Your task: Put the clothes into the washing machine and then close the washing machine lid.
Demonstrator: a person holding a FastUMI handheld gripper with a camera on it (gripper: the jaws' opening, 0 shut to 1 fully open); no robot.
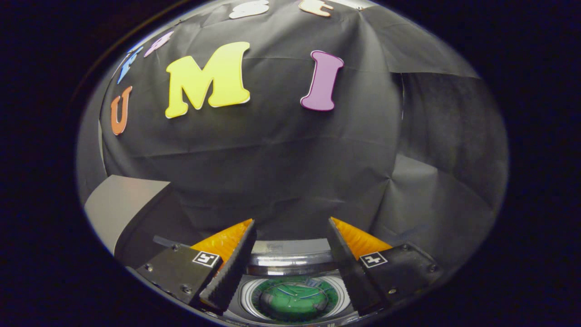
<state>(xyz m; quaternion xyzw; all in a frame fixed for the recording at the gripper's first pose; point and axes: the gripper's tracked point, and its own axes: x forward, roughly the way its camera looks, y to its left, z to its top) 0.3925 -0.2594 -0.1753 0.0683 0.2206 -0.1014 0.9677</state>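
My gripper point(290, 227) hangs open above the washing machine point(290, 259), with nothing between its two fingers point(236, 259). Below and between the fingers I look down into the machine's round drum opening, where a green garment point(292, 300) lies inside. A chrome rim of the opening curves just beyond it, and a grey panel strip runs along the back of the machine. The lid cannot be made out from here.
A grey box-like block point(120, 206) stands to the left of the fingers. The booth's black cloth wall point(281, 159) rises straight ahead beyond the machine and wraps around to the right.
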